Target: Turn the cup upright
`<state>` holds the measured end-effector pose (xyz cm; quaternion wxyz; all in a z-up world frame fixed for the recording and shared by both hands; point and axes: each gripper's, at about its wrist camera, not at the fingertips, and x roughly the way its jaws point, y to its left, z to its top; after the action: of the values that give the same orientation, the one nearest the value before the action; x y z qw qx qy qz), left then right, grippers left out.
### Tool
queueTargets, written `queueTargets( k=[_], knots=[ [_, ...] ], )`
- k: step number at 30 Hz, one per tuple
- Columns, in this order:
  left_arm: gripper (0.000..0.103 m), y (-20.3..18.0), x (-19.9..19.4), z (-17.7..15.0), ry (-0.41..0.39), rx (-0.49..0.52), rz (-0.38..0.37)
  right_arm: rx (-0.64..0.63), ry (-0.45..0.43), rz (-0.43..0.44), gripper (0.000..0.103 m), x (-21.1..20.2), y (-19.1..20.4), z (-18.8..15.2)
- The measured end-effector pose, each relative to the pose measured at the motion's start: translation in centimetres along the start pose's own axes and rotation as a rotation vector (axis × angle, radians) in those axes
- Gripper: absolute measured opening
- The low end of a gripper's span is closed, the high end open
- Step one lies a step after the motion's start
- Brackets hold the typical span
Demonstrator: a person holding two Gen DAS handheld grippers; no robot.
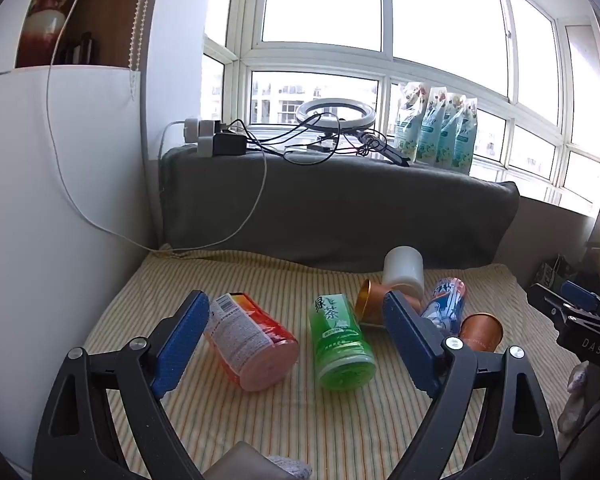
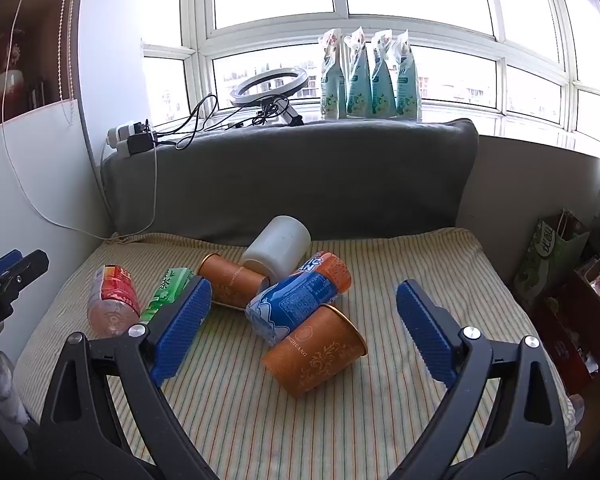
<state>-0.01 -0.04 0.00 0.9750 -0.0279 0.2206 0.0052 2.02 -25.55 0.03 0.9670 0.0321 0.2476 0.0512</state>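
- Left gripper (image 1: 296, 326): jaws apart, holding nothing.
- Right gripper (image 2: 304, 314): jaws apart, holding nothing.
- Orange cup (image 2: 314, 354): lies sideways mid-cloth (image 2: 420, 256), touching blue can (image 2: 296, 300).

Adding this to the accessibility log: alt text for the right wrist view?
The open right gripper hovers over a striped cloth where an orange paper cup lies on its side against a blue printed cup. Behind them lie a white plastic cup and another orange cup.
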Motion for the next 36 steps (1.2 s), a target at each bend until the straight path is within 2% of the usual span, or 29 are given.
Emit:
queueTargets(
  k=[10,18,36],
  knots=[
    [0.089,1.4,-0.6,0.5,-0.006,-0.013,-0.007,0.017,0.002,-0.001,0.096,-0.2,-0.6,-0.1],
    [0.089,0.6,-0.3,0.3,-0.017,-0.013,0.017,0.019,-0.01,-0.005,0.096,-0.4,-0.7,0.0],
    [0.089,0.4,-0.5,0.6,-0.02,-0.006,0.007,0.016,-0.01,-0.009,0.096,-0.5,-0.5,0.1]
  ],
)
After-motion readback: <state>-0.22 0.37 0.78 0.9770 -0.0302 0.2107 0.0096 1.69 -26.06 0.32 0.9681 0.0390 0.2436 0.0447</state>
